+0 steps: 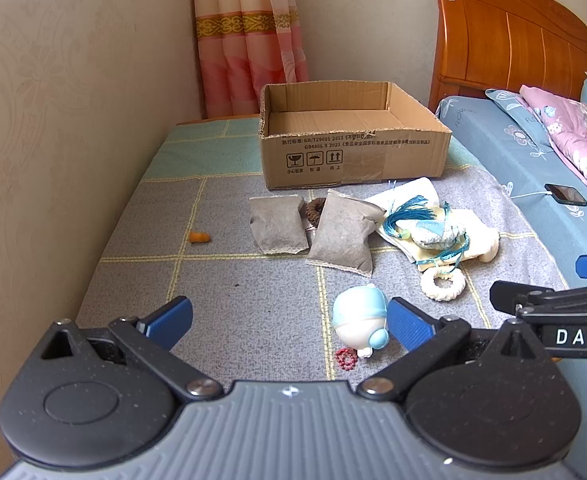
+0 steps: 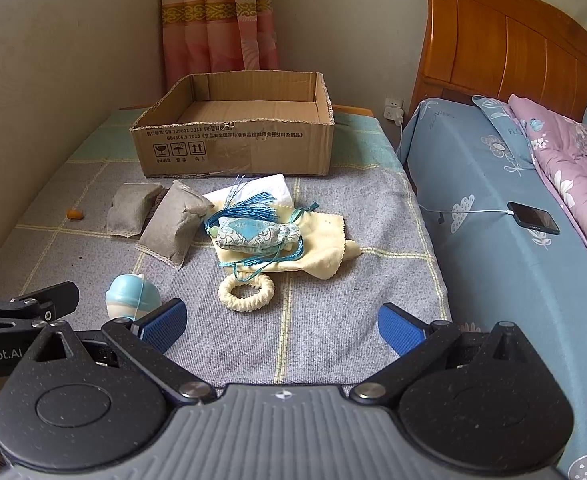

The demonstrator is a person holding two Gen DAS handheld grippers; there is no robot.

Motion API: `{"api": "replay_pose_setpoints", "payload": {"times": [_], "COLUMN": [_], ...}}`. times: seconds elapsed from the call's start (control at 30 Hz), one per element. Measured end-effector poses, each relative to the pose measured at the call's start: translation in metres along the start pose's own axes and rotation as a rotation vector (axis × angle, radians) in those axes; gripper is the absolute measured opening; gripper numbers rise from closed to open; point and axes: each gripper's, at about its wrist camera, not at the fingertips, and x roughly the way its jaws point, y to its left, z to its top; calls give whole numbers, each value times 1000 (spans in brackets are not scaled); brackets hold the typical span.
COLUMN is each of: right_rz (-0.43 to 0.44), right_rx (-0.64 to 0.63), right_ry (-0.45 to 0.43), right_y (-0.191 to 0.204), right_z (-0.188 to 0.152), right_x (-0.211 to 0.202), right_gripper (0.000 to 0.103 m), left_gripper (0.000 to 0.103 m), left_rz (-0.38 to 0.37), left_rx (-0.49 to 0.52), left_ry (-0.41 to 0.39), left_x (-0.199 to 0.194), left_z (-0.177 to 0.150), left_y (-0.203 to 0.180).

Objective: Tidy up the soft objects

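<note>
At the far end of the surface [image 2: 333,344], against the wall: a shallow cardboard box [image 2: 233,148], open-topped, nothing visible inside but its bare bottom. In front of the box, scattered soft things: two grey fabric pouches [image 2: 169,228] side by side, the right one leaning on the left; a brown scrunchie [image 1: 315,210] peeking from between them. Just right of the pouches, a patterned blue sachet [image 2: 253,234] with a teal tassel, lying on a pale yellow cloth [image 2: 321,240], itself overlapping a folded white cloth [image 2: 269,186]. Near the cloth's front edge, a cream scrunchie [image 2: 246,292]. Nearer still, a blue-and-white plush toy [image 1: 359,320] with a small red bead ring [image 1: 345,358] touching it. Off to the left, alone, a small orange object [image 1: 198,237].

Covering the surface, a grey-and-teal checked blanket. Behind, a pink curtain [image 1: 249,40]. To the right, a bed [image 2: 493,216] with blue floral sheet, pink quilt, wooden headboard and a charging phone [image 2: 533,218].

Left gripper [image 1: 289,320] spread wide, holding nothing, plush toy just inside its right finger. Right gripper [image 2: 281,322] likewise spread apart, empty, above bare blanket.
</note>
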Motion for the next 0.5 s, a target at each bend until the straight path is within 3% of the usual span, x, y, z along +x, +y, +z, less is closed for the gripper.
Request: {"api": "replay_pose_setpoints", "payload": {"times": [0.5], "right_rz": [-7], "right_rx": [-18], "right_ry": [-10], "right_y": [1], "right_z": [3], "right_x": [-1], "right_gripper": [103], "left_gripper": [103], "left_rz": [-3], "left_rx": [-1], "left_ry": [0], "left_x": [-1], "left_z": [1], "left_y": [0]}}
